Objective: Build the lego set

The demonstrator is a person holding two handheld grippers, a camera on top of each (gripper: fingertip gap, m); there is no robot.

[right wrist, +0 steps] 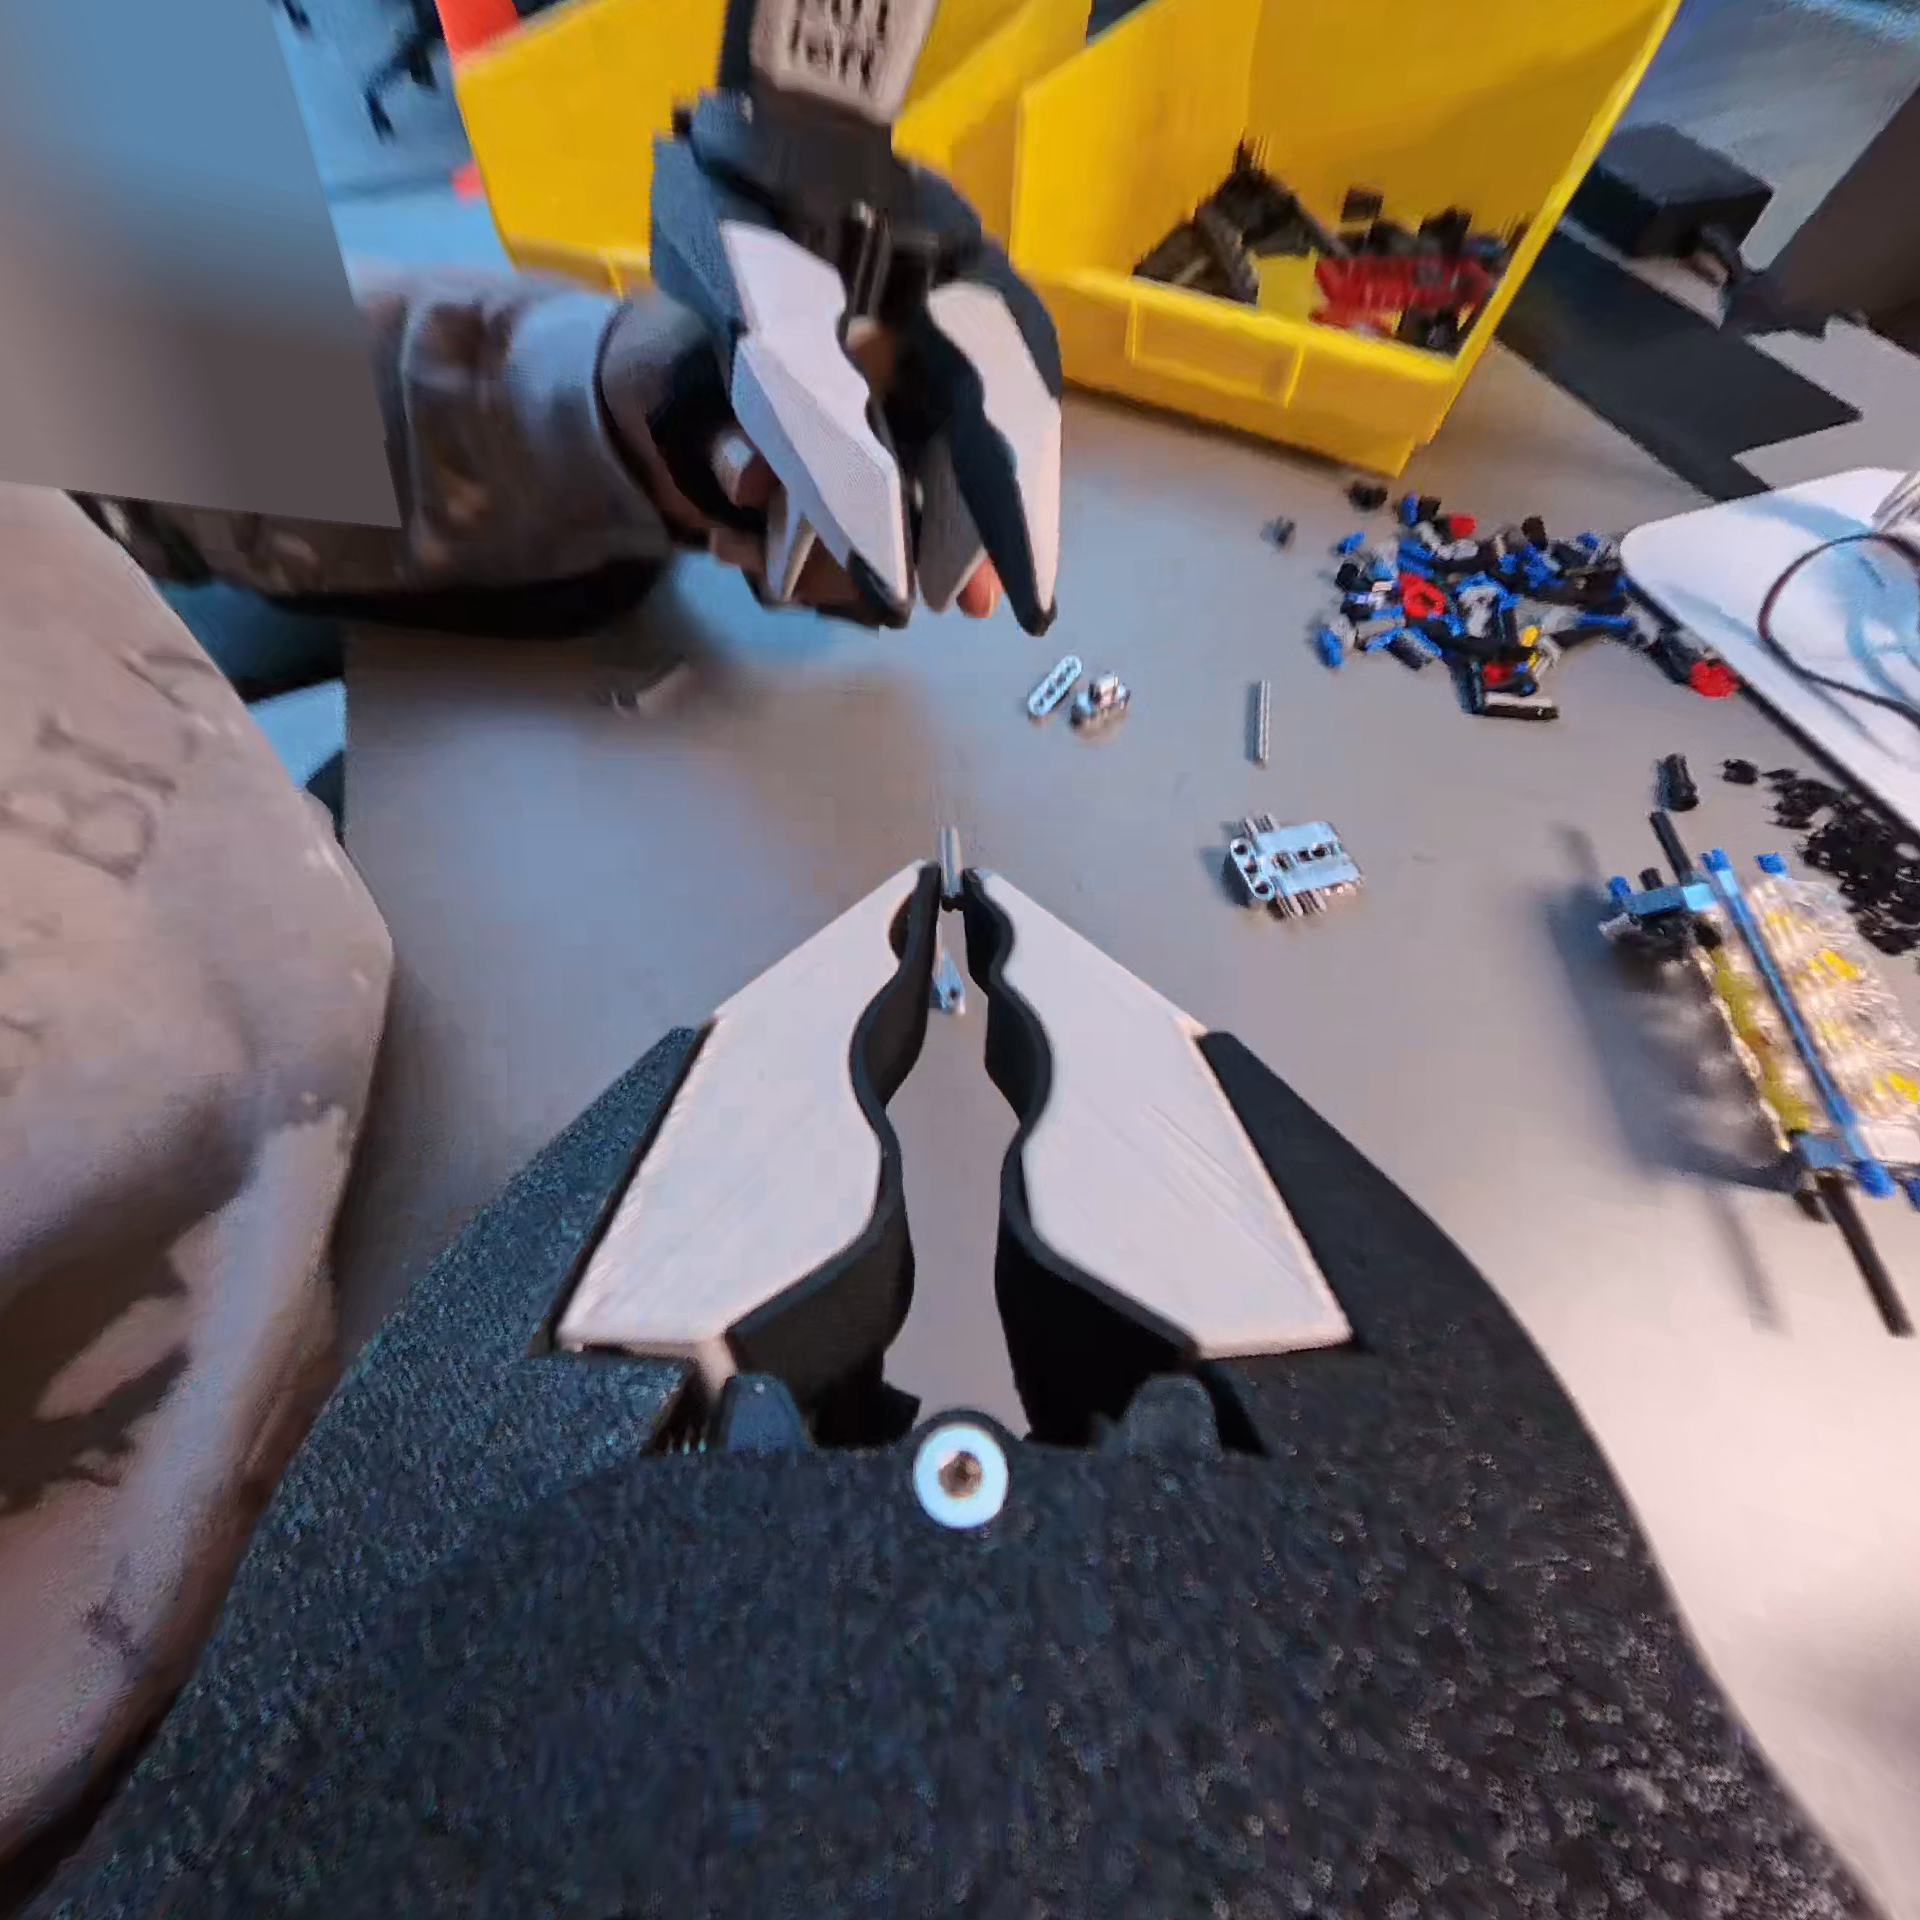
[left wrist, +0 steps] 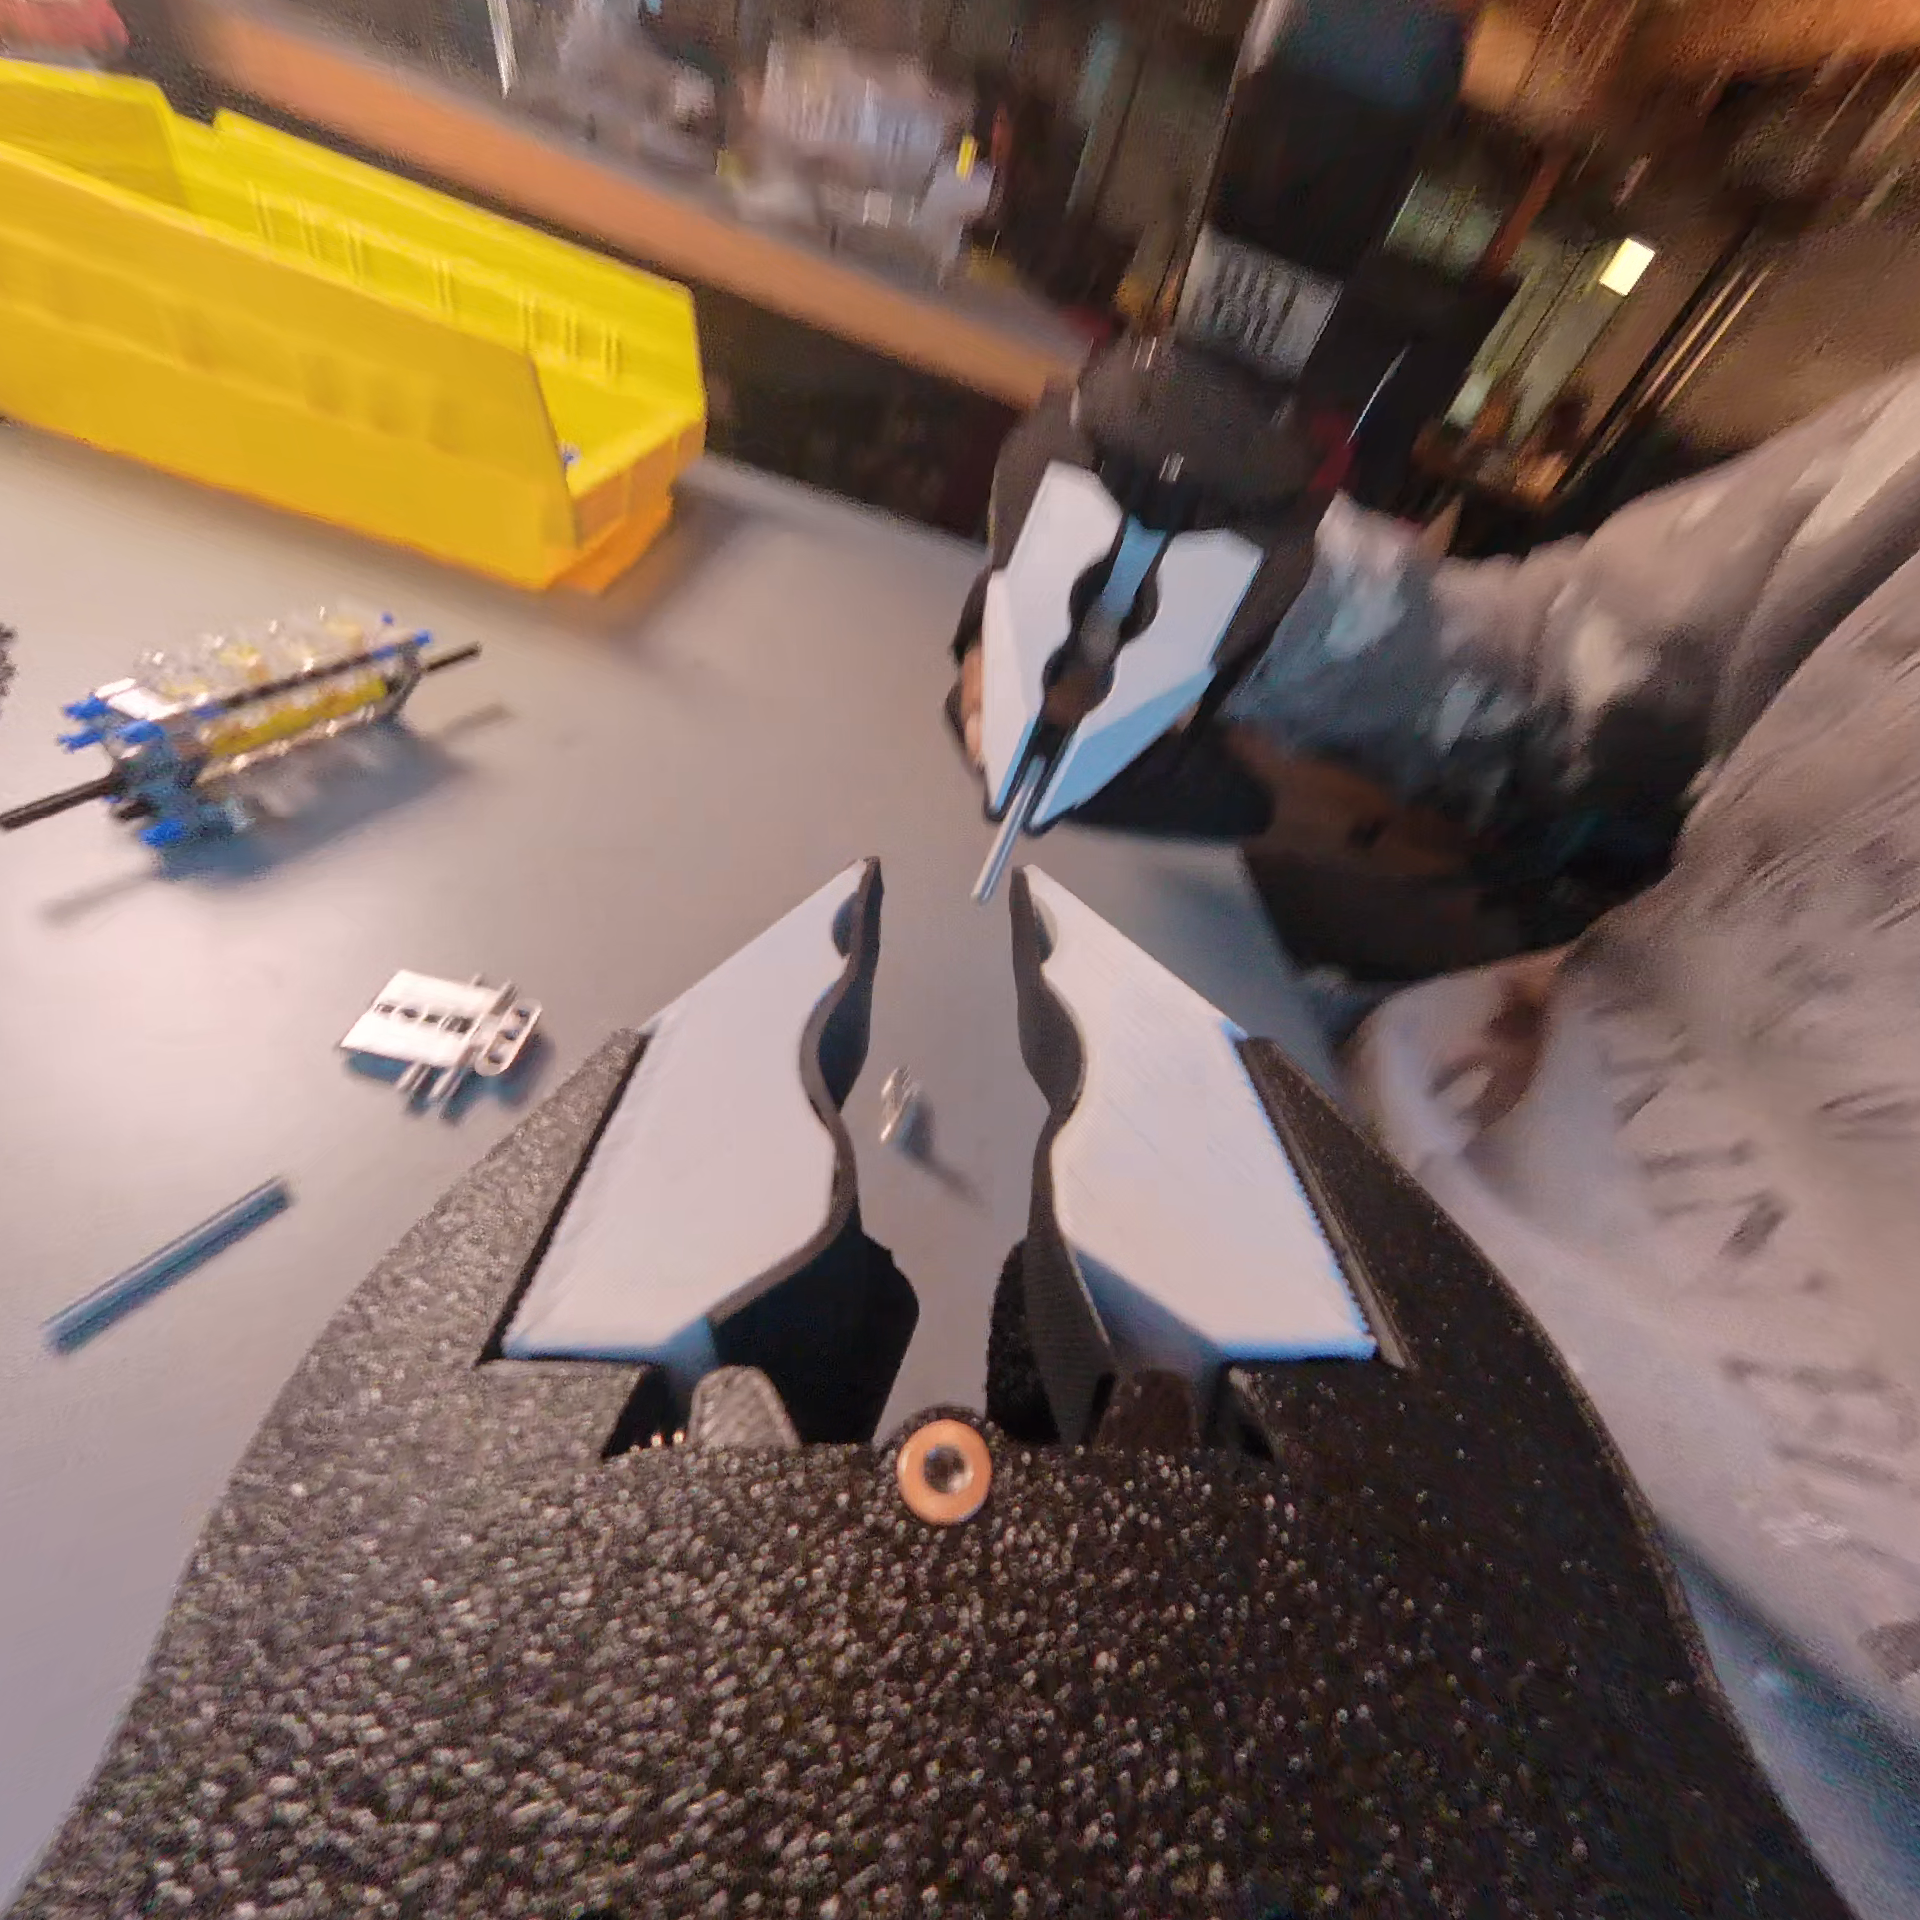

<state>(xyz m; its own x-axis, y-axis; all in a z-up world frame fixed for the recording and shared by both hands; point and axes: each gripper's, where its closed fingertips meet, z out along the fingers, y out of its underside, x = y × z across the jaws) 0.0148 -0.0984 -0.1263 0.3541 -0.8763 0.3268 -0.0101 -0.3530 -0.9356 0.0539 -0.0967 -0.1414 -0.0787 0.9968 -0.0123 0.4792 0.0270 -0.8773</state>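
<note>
The thin grey axle (right wrist: 948,868) is pinched at the closed tips of the right gripper (right wrist: 943,896), its long axis pointing toward 12 o'clock. The left gripper (left wrist: 943,883) is held narrowly parted and empty, the axle (left wrist: 1006,844) seen just at 12 o'clock from it above the counter (left wrist: 623,831).

Right gripper (right wrist: 948,883) pinching a thin rod (right wrist: 948,862) above the table (right wrist: 623,883), left gripper (right wrist: 971,613) facing it from beyond, bins (right wrist: 1247,322) behind, loose parts pile (right wrist: 1455,613) and built assembly (right wrist: 1787,1029) to the right.

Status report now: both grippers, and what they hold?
Right gripper shut on thin grey metal rod. Left gripper open, empty, facing rod tip. Grey table between them bare.
</note>
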